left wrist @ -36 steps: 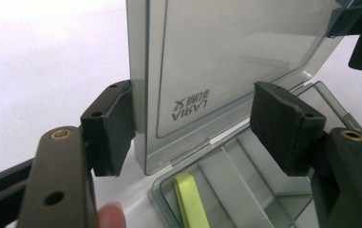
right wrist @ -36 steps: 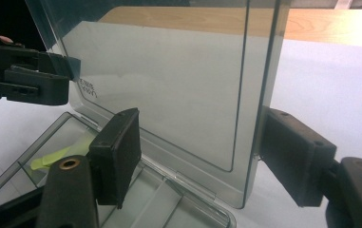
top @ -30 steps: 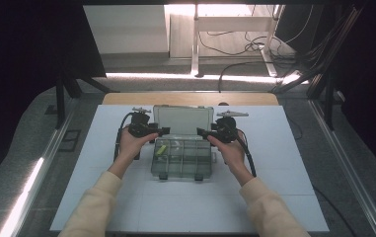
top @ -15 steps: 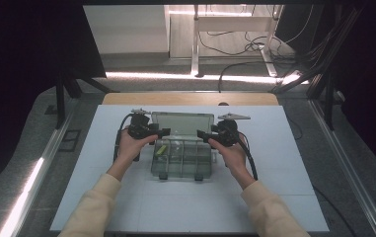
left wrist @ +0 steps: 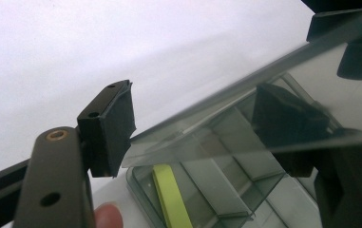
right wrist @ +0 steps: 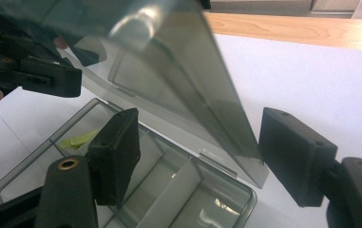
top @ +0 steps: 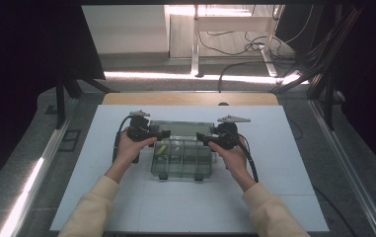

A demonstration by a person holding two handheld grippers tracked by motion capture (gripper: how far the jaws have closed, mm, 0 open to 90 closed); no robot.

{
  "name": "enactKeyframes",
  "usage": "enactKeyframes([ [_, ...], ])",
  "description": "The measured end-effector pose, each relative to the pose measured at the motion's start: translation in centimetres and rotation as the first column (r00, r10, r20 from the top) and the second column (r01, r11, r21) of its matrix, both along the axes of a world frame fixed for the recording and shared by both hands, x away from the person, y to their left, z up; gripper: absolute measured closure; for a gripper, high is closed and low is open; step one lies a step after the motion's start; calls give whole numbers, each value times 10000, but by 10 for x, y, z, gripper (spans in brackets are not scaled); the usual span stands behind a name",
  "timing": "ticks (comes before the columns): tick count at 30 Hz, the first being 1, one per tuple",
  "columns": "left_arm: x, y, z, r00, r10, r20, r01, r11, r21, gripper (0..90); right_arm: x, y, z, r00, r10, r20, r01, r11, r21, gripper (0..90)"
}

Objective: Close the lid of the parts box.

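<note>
A white table [top: 274, 163] is carrying everything, and near its middle a clear plastic compartment box [top: 181, 160] is sitting with its base flat. All places here are given from that box. Its hinged lid [right wrist: 178, 61] is standing raised and tilted above the back of the base, at the side away from the person.

At the box's left end, the left gripper [top: 160, 134] is reaching in level over the rim; its jaws are standing wide apart with the lid's edge passing between them, the pads not pressing on it. At the box's right end, the right gripper [top: 204, 139] is doing the same, its jaws spread on either side of the lid's end edge without clamping it.

Inside the box, in a compartment at the left end, a small yellow-green strip [left wrist: 171, 199] is lying flat.
</note>
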State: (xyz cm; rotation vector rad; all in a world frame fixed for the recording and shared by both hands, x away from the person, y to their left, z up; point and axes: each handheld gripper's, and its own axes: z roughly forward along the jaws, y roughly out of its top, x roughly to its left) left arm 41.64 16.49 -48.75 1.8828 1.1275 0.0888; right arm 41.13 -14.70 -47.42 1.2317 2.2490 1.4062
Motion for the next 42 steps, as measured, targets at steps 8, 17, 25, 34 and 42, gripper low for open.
enactKeyframes([
  [8, -2, 0, 0, 9999, -105, 89, 105, 9999, 13, 311, -2, 0, 0, 9999, 117, 20, -117, 9999, -90, 293],
  [17, -4, 2, -1, 9999, -117, 88, 118, 9999, -31, 305, -6, -1, 3, 9996, 212, 158, -210, 9997, -121, 288],
  [25, -6, 5, -1, 9998, -125, 123, 126, 9999, -76, 292, -9, 0, 7, 9988, 346, 346, -340, 9993, -156, 286],
  [34, -11, 7, 1, 9995, -189, 243, 191, 9998, -54, 260, -10, 0, 6, 9987, 409, 309, -403, 9990, -174, 287],
  [42, -22, 22, 4, 9995, -277, 148, 275, 9995, 123, 196, -10, 0, 5, 9989, 409, 247, -404, 9990, -194, 286],
])
